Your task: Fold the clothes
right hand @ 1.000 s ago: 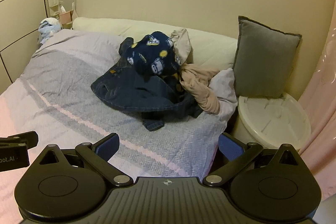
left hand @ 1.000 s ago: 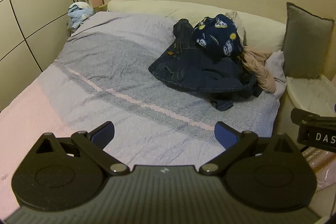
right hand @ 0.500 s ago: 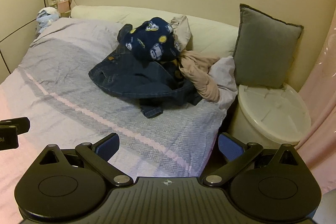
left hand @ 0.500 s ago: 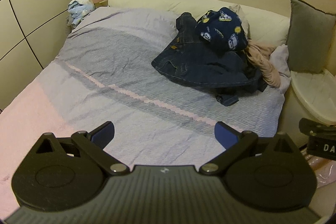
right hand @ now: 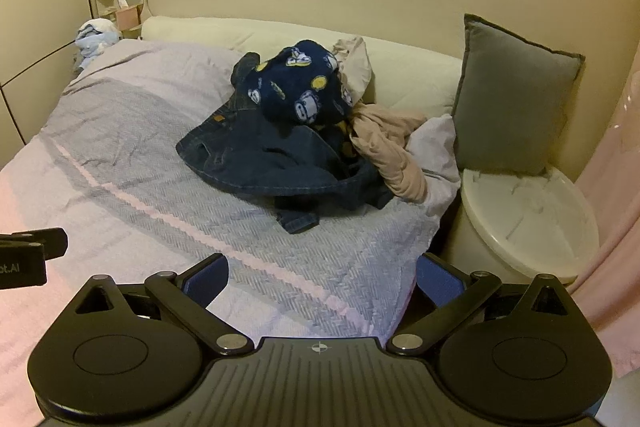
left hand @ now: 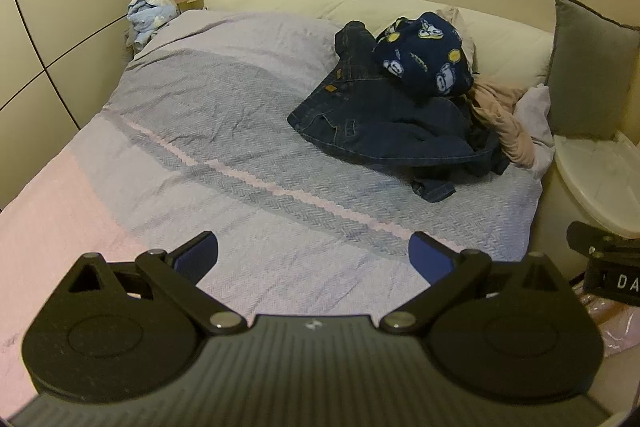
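Note:
A heap of clothes lies at the far right of the bed: dark denim jeans (left hand: 384,131) (right hand: 264,159), a navy cartoon-print garment (left hand: 424,61) (right hand: 300,87) on top, and a beige garment (left hand: 500,115) (right hand: 388,143) to the right. My left gripper (left hand: 314,255) is open and empty above the bedspread, well short of the heap. My right gripper (right hand: 322,275) is open and empty near the bed's right edge, also short of the heap.
The bed has a grey-lilac bedspread (left hand: 208,115) with a pink band at the near left. A grey cushion (right hand: 516,107) and a white round lid (right hand: 532,211) stand to the right. A light blue bundle (left hand: 150,13), a mirror and wardrobe doors are at the far left.
Both views have shifted a little, first tilting down, then back. The heap sits slightly lower in the right view now. The clothes have not moved and both grippers stay open.

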Action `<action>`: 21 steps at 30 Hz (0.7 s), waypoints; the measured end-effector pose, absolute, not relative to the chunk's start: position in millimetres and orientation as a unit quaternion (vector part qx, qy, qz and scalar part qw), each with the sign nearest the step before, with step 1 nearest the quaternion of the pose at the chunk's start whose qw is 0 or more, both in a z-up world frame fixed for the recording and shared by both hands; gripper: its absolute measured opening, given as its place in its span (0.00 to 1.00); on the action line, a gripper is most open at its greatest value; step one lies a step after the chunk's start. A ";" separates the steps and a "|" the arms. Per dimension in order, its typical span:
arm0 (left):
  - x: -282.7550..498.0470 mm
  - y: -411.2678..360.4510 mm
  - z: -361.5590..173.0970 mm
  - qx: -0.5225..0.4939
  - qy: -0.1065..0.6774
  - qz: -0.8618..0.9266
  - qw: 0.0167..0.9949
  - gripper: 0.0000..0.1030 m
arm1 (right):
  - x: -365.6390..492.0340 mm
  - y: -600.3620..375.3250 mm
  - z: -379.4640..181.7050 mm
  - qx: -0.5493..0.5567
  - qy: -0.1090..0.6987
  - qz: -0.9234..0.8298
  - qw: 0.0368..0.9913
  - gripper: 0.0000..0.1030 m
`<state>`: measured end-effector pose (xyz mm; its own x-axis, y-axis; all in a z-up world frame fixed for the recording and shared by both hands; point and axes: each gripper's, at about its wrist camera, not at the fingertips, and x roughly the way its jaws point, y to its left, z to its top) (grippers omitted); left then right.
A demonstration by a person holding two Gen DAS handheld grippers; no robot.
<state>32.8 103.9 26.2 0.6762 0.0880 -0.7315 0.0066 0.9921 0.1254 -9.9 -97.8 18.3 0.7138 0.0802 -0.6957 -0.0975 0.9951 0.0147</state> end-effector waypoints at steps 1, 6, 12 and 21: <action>33.7 104.2 25.6 0.059 0.403 0.023 0.913 0.98 | -8.8 -97.4 18.0 -0.012 0.375 0.049 0.926 1.00; 40.0 105.0 22.6 0.057 0.408 0.024 0.911 0.98 | -2.4 -98.0 15.1 -0.013 0.380 0.054 0.923 1.00; 47.1 105.3 18.8 0.055 0.417 0.019 0.907 0.97 | 5.1 -97.8 13.1 -0.018 0.382 0.061 0.922 1.00; 65.7 99.5 6.9 0.056 0.430 0.010 0.901 0.96 | 21.5 -101.7 3.4 -0.015 0.391 0.078 0.917 1.00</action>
<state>65.7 99.5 6.9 0.6302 0.0669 -0.7735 0.0299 0.9935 0.1102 21.5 -101.7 3.4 0.6817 0.1309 -0.7199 -0.1548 0.9874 0.0329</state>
